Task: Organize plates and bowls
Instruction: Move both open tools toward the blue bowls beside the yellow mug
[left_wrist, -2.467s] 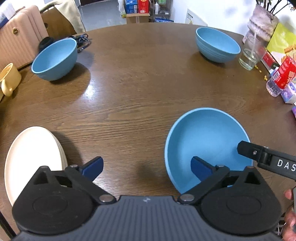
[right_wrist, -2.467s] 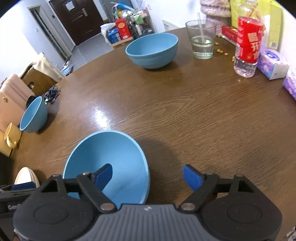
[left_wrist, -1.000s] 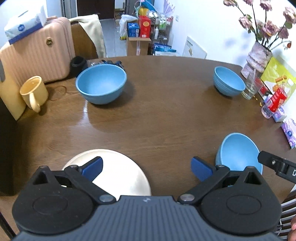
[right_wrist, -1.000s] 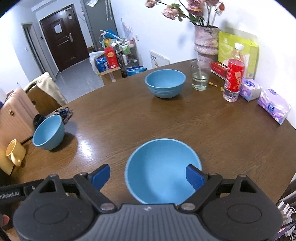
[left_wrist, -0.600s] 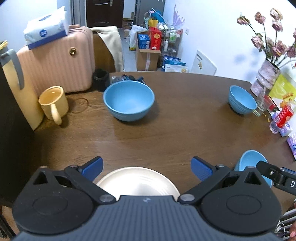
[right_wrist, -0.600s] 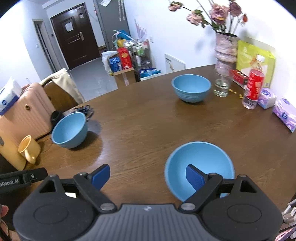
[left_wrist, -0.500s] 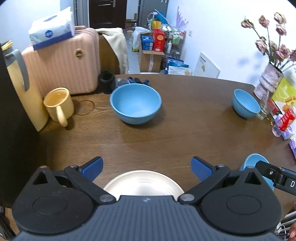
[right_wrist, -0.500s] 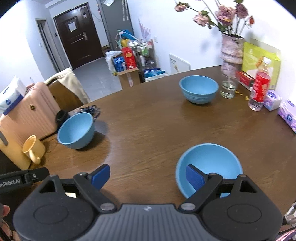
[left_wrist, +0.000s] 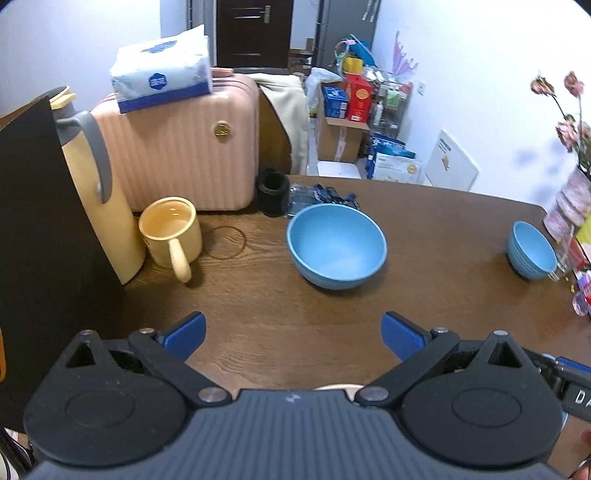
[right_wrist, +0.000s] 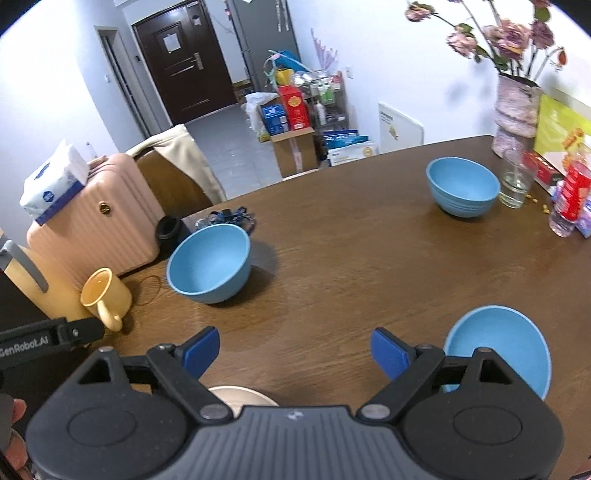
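Three blue bowls stand on the round wooden table (left_wrist: 436, 236). The left bowl (left_wrist: 337, 246) (right_wrist: 209, 263) sits beyond both grippers, near the suitcase. A second bowl (left_wrist: 532, 249) (right_wrist: 461, 185) is at the far right by the glass. The nearest bowl (right_wrist: 509, 343) lies just right of my right gripper (right_wrist: 295, 350), which is open with nothing between its fingers. My left gripper (left_wrist: 293, 334) is open and empty too, over bare wood. A cream plate (right_wrist: 240, 395) (left_wrist: 334, 387) peeks out from under both gripper bodies, mostly hidden.
A yellow mug (left_wrist: 171, 230), a yellow thermos (left_wrist: 92, 184) and a black board (left_wrist: 40, 258) stand at the left. A pink suitcase (left_wrist: 184, 147) with a tissue pack is behind them. A glass (right_wrist: 515, 177), red bottle (right_wrist: 569, 192) and flower vase (right_wrist: 517, 110) crowd the far right.
Both grippers have drawn back and up and swung left. The plate slid almost out of sight beneath them; the near bowl shifted to the right edge. Both stay open and empty.
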